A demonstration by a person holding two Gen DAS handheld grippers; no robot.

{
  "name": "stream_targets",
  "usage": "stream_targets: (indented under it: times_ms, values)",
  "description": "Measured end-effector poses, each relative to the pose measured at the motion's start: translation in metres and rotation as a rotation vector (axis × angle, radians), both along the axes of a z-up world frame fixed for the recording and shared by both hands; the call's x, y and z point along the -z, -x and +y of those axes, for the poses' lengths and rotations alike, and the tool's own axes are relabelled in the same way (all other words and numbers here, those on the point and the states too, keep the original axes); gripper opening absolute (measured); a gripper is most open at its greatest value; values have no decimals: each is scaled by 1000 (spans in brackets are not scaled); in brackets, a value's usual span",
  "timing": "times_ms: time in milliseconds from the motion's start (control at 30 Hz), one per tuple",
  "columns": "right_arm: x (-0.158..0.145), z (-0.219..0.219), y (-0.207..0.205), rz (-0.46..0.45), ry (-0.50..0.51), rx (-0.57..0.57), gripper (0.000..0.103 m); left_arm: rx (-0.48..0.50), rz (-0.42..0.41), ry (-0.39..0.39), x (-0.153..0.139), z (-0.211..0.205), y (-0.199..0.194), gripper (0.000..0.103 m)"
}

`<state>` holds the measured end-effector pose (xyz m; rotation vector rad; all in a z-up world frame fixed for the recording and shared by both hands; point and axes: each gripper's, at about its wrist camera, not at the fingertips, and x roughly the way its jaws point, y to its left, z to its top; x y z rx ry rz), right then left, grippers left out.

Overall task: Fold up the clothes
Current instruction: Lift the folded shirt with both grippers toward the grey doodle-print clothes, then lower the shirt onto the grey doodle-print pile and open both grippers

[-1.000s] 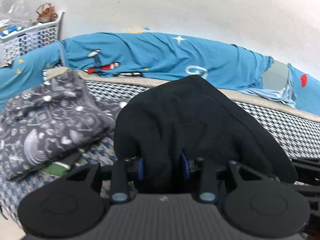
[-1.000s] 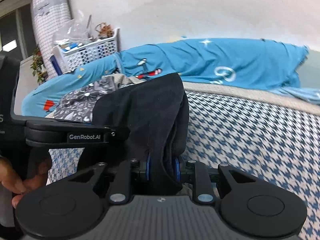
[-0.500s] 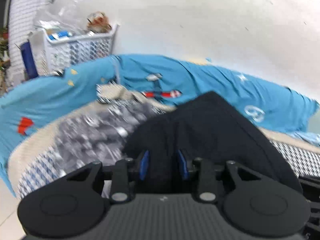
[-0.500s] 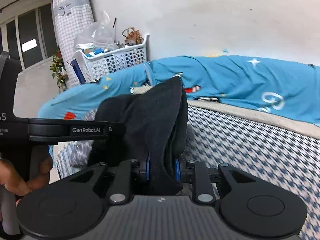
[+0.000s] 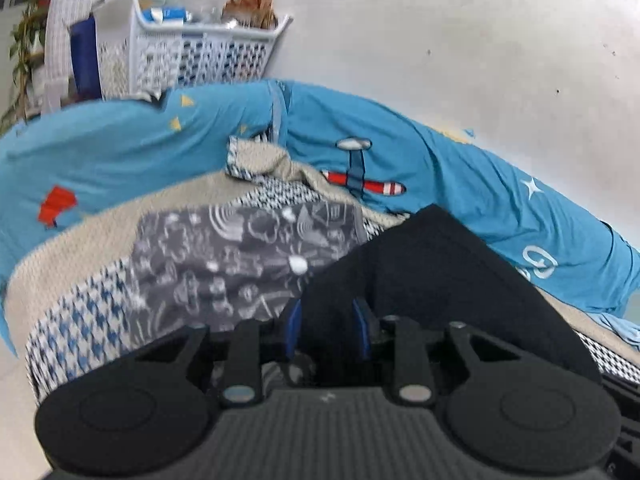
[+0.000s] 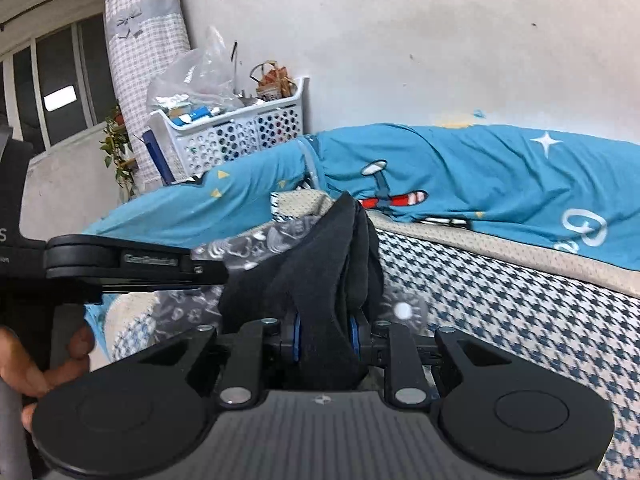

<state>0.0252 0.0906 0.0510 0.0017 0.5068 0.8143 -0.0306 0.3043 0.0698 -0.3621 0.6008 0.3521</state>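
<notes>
Little could be read. In the right wrist view, a raised brand label sat on the flat black plastic arm of the other handheld gripper (image 6: 132, 259), but blur made its letters illegible. At the far left edge of that view, a single white letter "S" showed on a black device body (image 6: 10, 216), the rest cut off. The bright blue cotton sheet with cartoon prints (image 6: 500, 176) carried white looping script, too partial to read.
</notes>
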Motion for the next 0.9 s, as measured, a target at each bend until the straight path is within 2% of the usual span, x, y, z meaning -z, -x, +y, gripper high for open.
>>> stream_targets:
  times_ms: [133,233,367,467,633,767,900]
  values:
    - [10,-13,-8,18,13,23,22,22,12,57,10,0,0,26]
    - [22,-20,-14,24,43,29,22,42,21,65,14,-2,-4,31]
    - [34,-25,-24,56,52,47,22,58,23,116,24,-1,-8,41]
    - [40,-28,-30,72,44,53,22,67,28,113,29,-2,-13,50]
    - [51,-30,-38,99,31,59,22,61,41,96,40,-4,-24,57]
    - [60,-33,-43,119,24,64,22,55,32,83,47,-6,-32,70]
    - [67,-34,-49,144,10,71,22,55,26,50,52,-12,-40,68]
